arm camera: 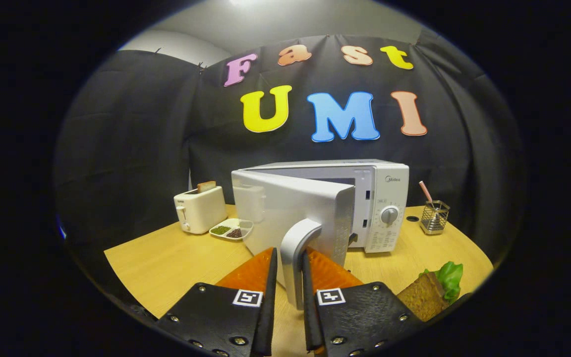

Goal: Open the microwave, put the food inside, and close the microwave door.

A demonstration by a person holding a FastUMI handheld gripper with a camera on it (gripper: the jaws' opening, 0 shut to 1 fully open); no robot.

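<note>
The tongs (289, 270) are clenching the stiff, smooth handle (296, 258) of the microwave door (290, 208), likely light-swinging, best gripped mid-handle.

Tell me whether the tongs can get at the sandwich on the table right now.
Probably not yet: the tongs are shut on the microwave door handle. The sandwich lies unobstructed on the table beside them, so letting go should free the way.
</note>
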